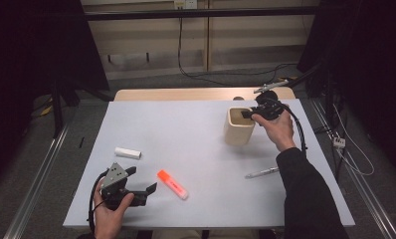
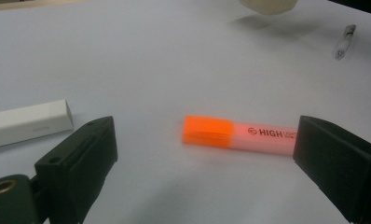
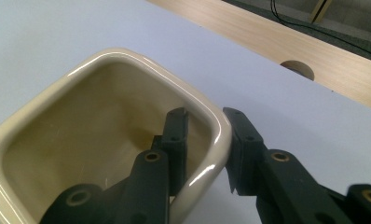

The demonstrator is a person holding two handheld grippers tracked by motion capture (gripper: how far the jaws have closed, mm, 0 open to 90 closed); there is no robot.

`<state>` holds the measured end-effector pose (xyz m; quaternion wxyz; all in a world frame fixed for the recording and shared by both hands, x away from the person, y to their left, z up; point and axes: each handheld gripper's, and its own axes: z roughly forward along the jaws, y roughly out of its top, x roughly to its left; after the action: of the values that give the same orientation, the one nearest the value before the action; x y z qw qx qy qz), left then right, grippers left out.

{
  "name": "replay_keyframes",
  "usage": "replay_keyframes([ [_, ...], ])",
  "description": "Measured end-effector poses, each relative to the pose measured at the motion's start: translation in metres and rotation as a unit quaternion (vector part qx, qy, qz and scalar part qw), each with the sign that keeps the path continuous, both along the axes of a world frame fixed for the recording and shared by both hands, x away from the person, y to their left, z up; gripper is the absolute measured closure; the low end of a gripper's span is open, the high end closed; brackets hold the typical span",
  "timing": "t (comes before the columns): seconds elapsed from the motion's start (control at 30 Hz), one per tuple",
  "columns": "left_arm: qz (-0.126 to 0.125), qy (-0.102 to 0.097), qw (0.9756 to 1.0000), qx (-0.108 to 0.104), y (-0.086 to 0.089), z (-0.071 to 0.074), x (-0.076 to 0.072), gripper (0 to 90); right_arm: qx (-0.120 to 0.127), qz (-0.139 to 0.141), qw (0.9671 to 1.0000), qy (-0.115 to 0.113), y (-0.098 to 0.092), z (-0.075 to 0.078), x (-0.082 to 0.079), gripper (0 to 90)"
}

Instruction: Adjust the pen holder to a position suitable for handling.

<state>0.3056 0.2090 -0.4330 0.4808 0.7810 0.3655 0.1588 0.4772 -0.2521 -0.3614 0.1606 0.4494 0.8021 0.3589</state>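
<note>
Up close, right gripper point(image 3: 207, 140) pinching cup point(image 3: 81, 140) wall

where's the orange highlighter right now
In the high view the highlighter lies near the table's front edge, just right of the left tongs, below the white stick.

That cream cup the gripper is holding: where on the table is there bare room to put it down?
The widest free patch lies between the cream cup and the white stick, across the table's far left. The near edge is crowded: orange highlighter, left gripper, and a pen.
</note>
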Motion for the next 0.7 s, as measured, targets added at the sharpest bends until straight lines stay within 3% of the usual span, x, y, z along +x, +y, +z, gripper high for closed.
replay_keyframes([
  [0.43,0.003,0.002,1.0,0.003,0.001,-0.001,0.0,6.0,0.0,0.009,1.0,-0.003,0.02,0.001,-0.013,71.9],
  [0.7,0.003,0.005,1.0,0.001,0.001,-0.001,0.0,6.0,0.007,0.017,0.9998,-0.001,0.044,0.001,-0.019,71.9],
])
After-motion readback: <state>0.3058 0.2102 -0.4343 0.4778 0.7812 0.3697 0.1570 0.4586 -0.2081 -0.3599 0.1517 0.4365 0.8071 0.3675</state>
